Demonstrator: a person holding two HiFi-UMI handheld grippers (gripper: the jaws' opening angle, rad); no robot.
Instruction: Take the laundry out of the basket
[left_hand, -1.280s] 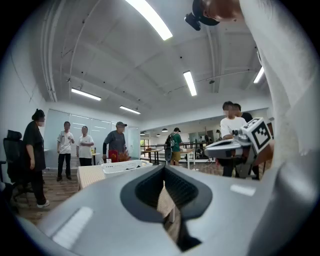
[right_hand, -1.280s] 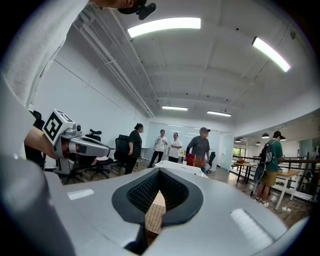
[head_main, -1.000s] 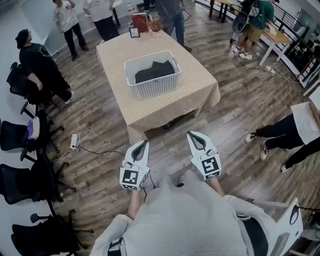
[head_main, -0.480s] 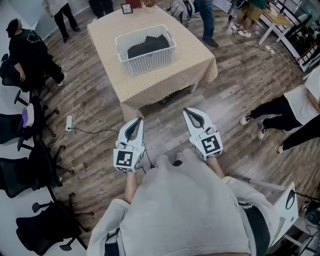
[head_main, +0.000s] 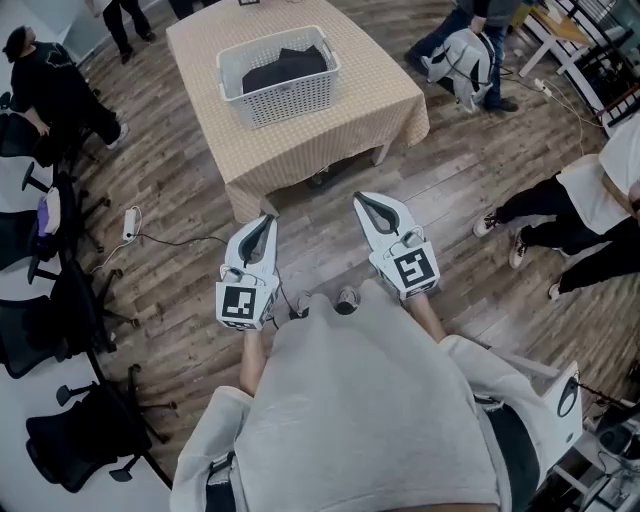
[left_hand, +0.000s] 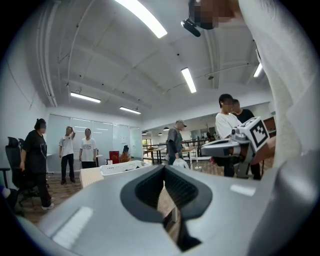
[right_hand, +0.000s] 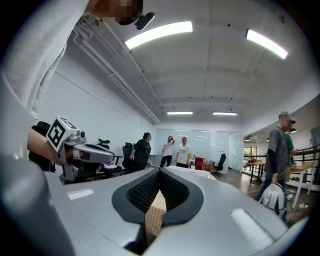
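A white slatted laundry basket stands on a table covered with a beige checked cloth, at the top of the head view. Dark laundry lies folded inside it. My left gripper and right gripper are held side by side before my chest, over the wooden floor and short of the table's near edge. Both point toward the table with their jaws shut and nothing held. In the left gripper view the basket shows low and far ahead, just past the left gripper.
Black office chairs line the left side, with a power strip and cable on the floor near them. A person in black stands at the left, another with a white backpack right of the table, and someone's legs at the right.
The table and basket have slid up and left in the head view as I came closer. Both grippers stay shut and sit higher in the frame. The person with the backpack moved right.
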